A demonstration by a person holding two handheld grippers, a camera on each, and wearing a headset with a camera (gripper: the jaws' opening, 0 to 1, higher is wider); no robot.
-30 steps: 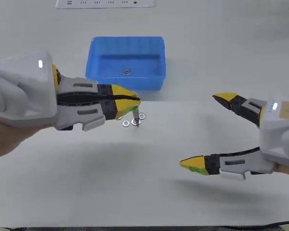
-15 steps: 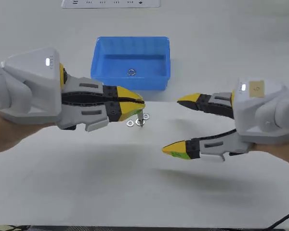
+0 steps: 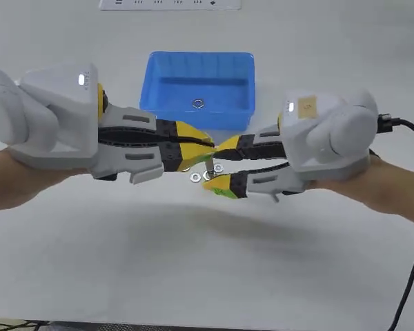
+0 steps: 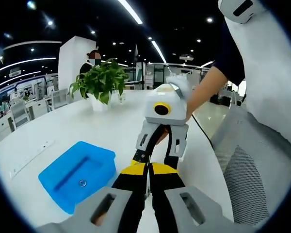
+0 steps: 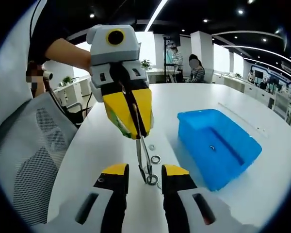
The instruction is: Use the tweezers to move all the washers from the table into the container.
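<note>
Two tongs: left tongs [image 3: 208,152] clamp my tweezers [image 5: 141,150]; right tongs [image 3: 217,167], agape, could bump and scatter washers [image 5: 155,159].

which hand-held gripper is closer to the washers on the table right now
Right. The right hand-held gripper has its open jaws either side of one of the washers; the left hand-held gripper is higher, reaching them only through the tweezers it holds.
</note>
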